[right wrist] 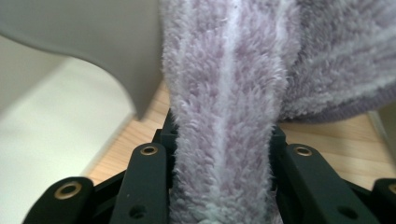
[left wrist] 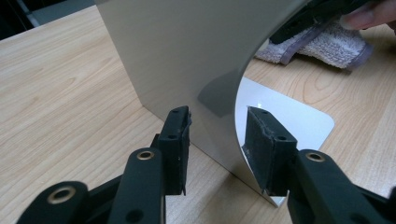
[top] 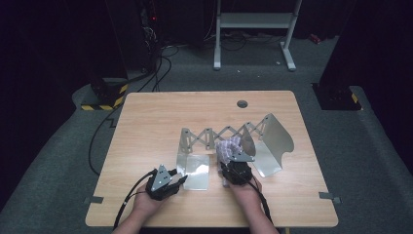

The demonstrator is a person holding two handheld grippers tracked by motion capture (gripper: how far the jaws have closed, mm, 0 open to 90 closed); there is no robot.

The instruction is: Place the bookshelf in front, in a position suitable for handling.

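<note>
A metal expanding rack (top: 219, 134) stands mid-table, with a scissor linkage joining a left plate (top: 186, 141) and a curved right plate (top: 275, 139). My left gripper (top: 184, 179) sits at the left plate's flat base (top: 195, 170). In the left gripper view its jaws straddle the upright plate's (left wrist: 187, 56) lower edge, and the gripper (left wrist: 219, 140) is open, with gaps beside the pads. My right gripper (top: 234, 163) is shut on a fluffy purple towel (top: 228, 146) between the two plates. In the right gripper view the towel (right wrist: 224, 116) bulges out of the gripper (right wrist: 224, 140), beside a grey plate (right wrist: 93, 37).
A round cable hole (top: 242, 104) lies near the table's far edge. Tape tabs (top: 92, 200) (top: 330, 197) mark the near corners. A white stand (top: 253, 22) and cables (top: 160, 68) are on the floor beyond the table.
</note>
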